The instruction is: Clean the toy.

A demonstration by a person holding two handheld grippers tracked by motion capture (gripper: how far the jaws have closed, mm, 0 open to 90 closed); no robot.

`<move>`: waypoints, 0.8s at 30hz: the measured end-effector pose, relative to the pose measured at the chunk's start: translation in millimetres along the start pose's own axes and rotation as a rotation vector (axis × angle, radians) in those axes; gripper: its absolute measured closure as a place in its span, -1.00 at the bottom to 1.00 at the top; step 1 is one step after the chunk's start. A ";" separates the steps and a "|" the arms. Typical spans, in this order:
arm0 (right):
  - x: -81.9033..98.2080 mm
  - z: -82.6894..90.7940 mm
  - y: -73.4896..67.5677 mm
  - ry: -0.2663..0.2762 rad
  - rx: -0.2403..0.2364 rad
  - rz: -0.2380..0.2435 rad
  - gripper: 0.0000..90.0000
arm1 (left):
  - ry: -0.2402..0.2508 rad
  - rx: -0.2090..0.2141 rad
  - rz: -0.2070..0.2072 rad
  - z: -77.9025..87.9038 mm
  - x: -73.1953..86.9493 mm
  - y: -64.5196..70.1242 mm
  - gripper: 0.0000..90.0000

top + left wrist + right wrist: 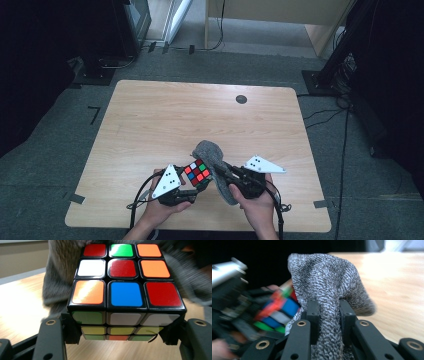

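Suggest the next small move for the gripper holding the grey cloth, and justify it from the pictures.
Probably bring the grey cloth sideways onto the cube's top face. The right gripper is clamped on a bunched fold of it, the left gripper grips the puzzle cube by its sides, and the cloth hangs right beside the cube.

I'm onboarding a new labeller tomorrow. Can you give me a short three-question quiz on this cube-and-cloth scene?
1. True or false: the left hand-held gripper is shut on the puzzle cube.
2. What does the right hand-held gripper pinch? A) a sponge B) a grey knitted cloth C) a cable
3. In the left gripper view, what colour is the centre sticker of the cube's top face?

Key
1. True: the jaws clamp the cube's two sides, above the wooden table.
2. B: the grey knitted cloth is bunched between the jaws, right beside the cube.
3. Red.
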State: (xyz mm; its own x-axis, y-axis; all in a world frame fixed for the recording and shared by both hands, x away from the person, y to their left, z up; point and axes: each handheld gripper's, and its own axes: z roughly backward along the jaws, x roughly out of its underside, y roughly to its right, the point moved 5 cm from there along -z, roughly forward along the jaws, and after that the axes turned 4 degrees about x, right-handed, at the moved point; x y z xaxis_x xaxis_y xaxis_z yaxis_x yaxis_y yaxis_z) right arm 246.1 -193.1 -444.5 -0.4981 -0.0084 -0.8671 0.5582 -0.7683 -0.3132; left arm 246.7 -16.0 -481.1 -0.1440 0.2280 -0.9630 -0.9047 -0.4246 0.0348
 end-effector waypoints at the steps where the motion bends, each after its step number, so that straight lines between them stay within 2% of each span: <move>1: 0.3 -0.2 0.4 -0.006 -0.007 -0.010 0.69 | -0.013 -0.001 -0.003 -1.4 1.2 0.4 -0.24; 2: -3.4 2.8 -3.5 0.019 -0.042 -0.034 0.70 | -0.051 -0.016 -0.015 -5.8 5.1 1.5 -0.24; 4: -9.3 7.6 -11.1 0.054 -0.076 -0.022 0.70 | -0.067 -0.014 -0.029 -8.2 7.0 4.0 -0.24; 6: -10.9 8.9 -15.4 0.055 -0.094 -0.018 0.70 | -0.061 -0.010 -0.032 -8.1 6.2 5.5 -0.24; 8: -7.9 6.8 -11.6 0.056 -0.080 -0.040 0.70 | -0.059 -0.018 -0.040 -7.2 4.9 6.8 -0.24; 9: -4.8 4.4 -6.9 0.038 -0.058 -0.048 0.70 | -0.047 -0.010 -0.032 -6.5 5.1 6.8 -0.24; 11: 4.4 -2.3 1.8 -0.030 0.014 -0.028 0.70 | -0.042 -0.002 -0.022 -5.6 4.5 6.5 -0.24; 14: 3.3 -0.6 2.1 0.001 -0.055 -0.106 0.71 | -0.056 -0.001 -0.015 -7.3 6.0 5.5 -0.24; 15: -0.3 1.7 -0.6 0.022 -0.084 -0.110 0.71 | -0.062 -0.003 -0.016 -8.2 7.0 5.7 -0.24; 17: -5.3 5.4 -5.5 0.045 -0.110 -0.095 0.71 | -0.064 -0.002 -0.022 -8.9 7.4 6.9 -0.24; 19: -4.1 4.7 -5.0 0.035 -0.097 -0.092 0.71 | -0.055 -0.001 -0.026 -7.8 5.7 8.1 -0.24; 22: 5.0 -1.6 4.6 -0.019 -0.036 -0.103 0.71 | -0.040 0.000 -0.024 -5.6 3.6 8.0 -0.24; 24: 5.5 -1.4 5.2 -0.017 -0.045 -0.121 0.71 | -0.038 0.001 -0.020 -5.6 3.6 7.7 -0.24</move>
State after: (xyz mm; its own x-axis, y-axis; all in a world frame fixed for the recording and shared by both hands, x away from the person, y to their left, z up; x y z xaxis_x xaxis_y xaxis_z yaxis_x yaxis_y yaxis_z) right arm 247.3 -196.2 -451.4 -0.5748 0.0710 -0.8152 0.5225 -0.7349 -0.4324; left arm 241.5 -23.4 -485.9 -0.1415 0.2697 -0.9525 -0.9081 -0.4184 0.0165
